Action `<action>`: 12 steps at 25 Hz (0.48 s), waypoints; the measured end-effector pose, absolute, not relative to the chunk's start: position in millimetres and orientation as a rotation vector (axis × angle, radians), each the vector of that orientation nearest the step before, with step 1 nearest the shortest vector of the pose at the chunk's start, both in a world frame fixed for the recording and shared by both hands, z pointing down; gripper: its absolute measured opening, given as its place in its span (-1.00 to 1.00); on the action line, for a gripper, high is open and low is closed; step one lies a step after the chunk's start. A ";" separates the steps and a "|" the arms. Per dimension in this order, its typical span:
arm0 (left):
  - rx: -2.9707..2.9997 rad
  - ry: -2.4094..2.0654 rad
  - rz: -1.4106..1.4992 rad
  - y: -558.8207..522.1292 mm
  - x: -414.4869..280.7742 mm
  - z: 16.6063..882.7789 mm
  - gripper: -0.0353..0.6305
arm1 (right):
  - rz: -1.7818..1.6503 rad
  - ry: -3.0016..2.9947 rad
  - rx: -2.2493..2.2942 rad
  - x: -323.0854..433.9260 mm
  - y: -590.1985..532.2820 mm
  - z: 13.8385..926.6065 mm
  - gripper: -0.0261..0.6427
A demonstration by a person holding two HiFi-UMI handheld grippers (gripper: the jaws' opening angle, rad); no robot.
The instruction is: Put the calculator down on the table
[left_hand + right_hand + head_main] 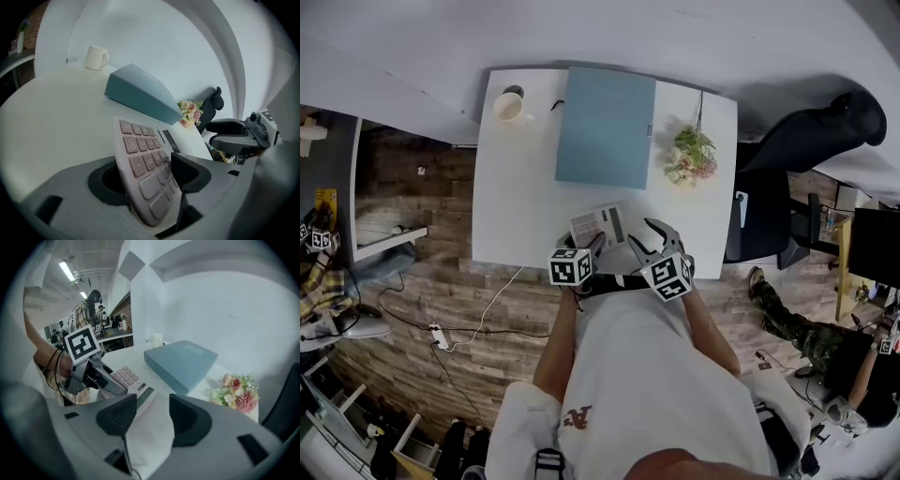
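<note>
Nearest, the left gripper (149,174) is seen with its jaws parted around the near end of the pale pinkish plastic calculator (140,140). The calculator slants between the dark, matte pads (187,171). Its keys are touched by one pad, while a shadowed gap is left behind its back, so no squeeze is judged to be applied. A loose hold of this kind is what a set-down calls for.

Rounded, slightly raised keys and a narrow dark display strip are shown on the thin, flat body. Its far end is placed over the near edge of the smooth white counter (516,178). Whether it already lies fully on that surface cannot be told.

Just beside it, the right gripper (153,413) is held empty, with only a narrow gap between its jaws. It is judged to be parked clear of the placing.

Farther on, a flat blue-grey rectangular box (607,127) is laid mid-counter. A small bunch of pink and cream flowers (692,157) is set to its right, and a cream ceramic mug (508,107) at the far left corner.
</note>
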State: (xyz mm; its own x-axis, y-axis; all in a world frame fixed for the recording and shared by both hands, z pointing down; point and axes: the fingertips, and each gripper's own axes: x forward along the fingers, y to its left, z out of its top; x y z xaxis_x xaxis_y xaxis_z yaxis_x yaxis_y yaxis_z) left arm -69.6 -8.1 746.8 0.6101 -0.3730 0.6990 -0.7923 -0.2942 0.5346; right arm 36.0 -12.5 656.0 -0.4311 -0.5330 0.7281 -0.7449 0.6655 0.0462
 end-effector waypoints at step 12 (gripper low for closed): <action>1.901 -1.056 0.629 -8.7 -83.1 748.2 0.14 | 0.342 -2.129 0.990 22.5 -1.7 652.7 -0.26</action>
State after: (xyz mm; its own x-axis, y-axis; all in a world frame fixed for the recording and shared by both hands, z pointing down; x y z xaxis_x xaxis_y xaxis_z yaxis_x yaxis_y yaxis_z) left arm -83.1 -8.7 748.2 0.5165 -0.4283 0.7415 -0.8560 -0.2819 0.4335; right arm 22.5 -1.7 652.7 -0.4194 -0.5432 0.7273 -0.7435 0.6652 0.0681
